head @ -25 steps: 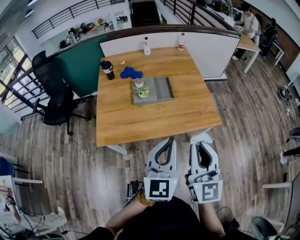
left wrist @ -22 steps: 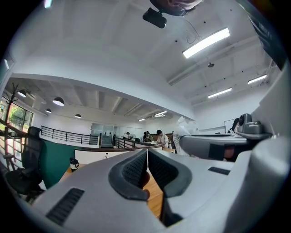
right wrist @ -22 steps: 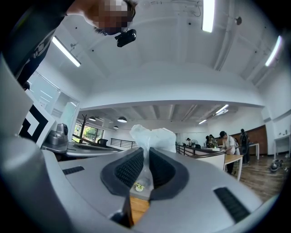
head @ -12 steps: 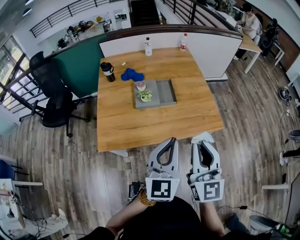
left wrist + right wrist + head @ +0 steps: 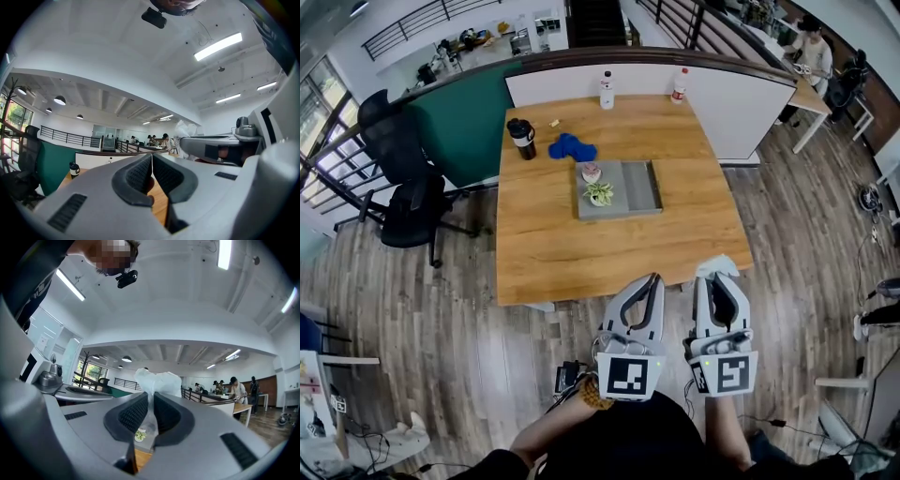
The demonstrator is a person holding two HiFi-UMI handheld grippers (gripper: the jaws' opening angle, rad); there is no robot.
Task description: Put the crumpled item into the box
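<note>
The crumpled item is a white, thin, scrunched wad. My right gripper is shut on it, and it sticks out past the fingertips just over the wooden table's near edge. In the right gripper view the wad is pinched between the dark pads and bulges above my right gripper. My left gripper sits beside it, shut and empty; in its own view the left gripper has its pads meeting. The box is a shallow grey tray at the table's middle, well ahead of both grippers.
In the box's left half stand a small green plant and a pink-white pot. Behind it lie a blue cloth, a black mug and two bottles. A black office chair stands left of the table.
The head view has drifted, so the table and both grippers sit slightly further right in the picture. Both grippers keep their pose; the right one still holds the white wad.
</note>
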